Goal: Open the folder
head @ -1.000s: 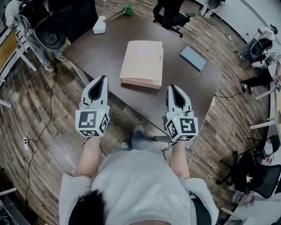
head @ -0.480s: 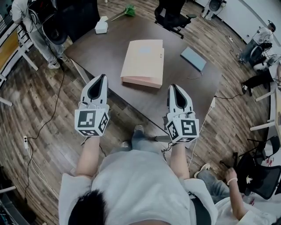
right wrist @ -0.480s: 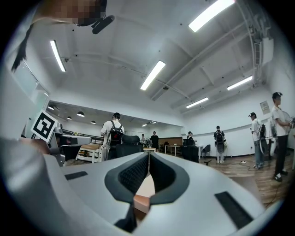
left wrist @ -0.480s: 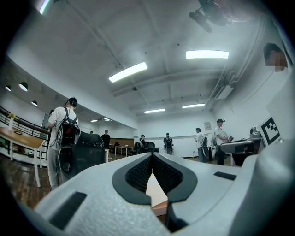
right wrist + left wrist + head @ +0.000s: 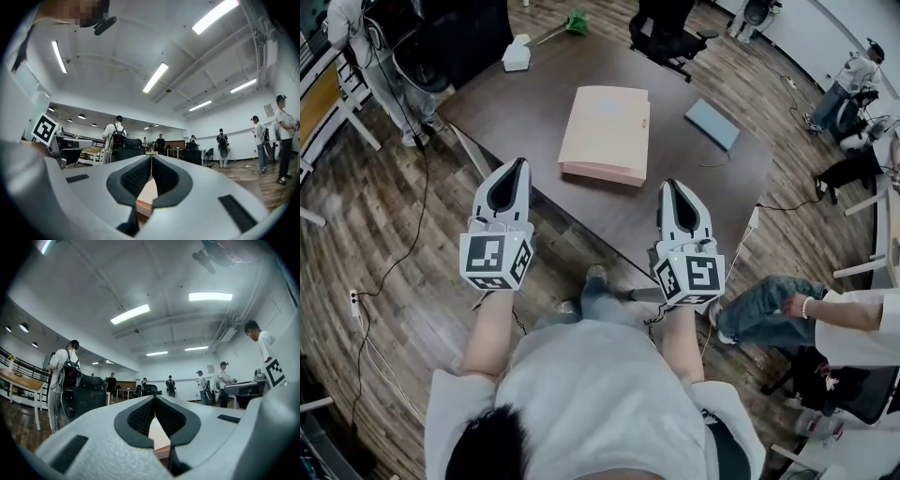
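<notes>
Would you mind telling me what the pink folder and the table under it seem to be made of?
Folder: probably matte card or paperboard; pale pink, flat, without glare. Table: likely dark brown laminate or veneer; smooth, even top with faint sheen.

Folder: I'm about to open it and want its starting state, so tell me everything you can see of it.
The folder is pale pink, thick and box-like, looking like card. It lies flat and closed on the dark brown table, its thick edge toward the person, with a small dark mark at its right edge. Nothing rests on it. The left claw and right claw sit short of it, both shut and empty, not touching it.
</notes>
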A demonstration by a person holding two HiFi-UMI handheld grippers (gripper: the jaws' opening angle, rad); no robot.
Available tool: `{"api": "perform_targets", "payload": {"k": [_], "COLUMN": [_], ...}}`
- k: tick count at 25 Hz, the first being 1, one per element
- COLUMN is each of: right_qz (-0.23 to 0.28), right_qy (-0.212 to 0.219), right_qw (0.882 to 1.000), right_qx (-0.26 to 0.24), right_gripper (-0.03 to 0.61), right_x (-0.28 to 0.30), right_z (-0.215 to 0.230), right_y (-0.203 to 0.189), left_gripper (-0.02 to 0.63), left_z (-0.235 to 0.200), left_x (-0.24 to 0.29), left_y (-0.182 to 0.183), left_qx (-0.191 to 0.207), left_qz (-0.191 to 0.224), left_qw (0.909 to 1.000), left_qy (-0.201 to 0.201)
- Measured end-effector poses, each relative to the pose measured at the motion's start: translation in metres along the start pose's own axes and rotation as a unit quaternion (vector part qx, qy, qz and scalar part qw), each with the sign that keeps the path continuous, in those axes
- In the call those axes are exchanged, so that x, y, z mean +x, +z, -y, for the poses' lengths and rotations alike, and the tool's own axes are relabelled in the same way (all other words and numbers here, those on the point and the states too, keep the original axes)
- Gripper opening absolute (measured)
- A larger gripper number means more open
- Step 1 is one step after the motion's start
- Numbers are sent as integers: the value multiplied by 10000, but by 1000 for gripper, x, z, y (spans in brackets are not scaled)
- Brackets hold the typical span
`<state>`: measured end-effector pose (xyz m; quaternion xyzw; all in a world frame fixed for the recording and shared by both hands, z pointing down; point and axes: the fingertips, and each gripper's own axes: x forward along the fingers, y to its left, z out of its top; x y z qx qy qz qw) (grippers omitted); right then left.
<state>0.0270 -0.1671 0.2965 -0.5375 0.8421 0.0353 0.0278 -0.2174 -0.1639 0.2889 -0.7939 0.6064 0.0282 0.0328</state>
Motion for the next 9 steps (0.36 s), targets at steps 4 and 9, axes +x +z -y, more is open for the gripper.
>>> {"api": "perform_targets", "payload": {"k": [4, 9], "right_qz": [5, 14], "right_qy": [1, 9], "right_qw": [10000, 10000], "right_qx": [-16, 9], "right_gripper": [14, 14], "right_x": [0, -1], "right_z": [-1, -2], "right_y": [1, 0], "left_gripper": [11, 11], "left_z": [0, 0], "left_x": [-1, -2], "left_y": [0, -2], "left_qx": [-2, -42], "left_qz": [-3, 1], "left_qw": [10000, 10000], "left_qy": [-15, -41]}}
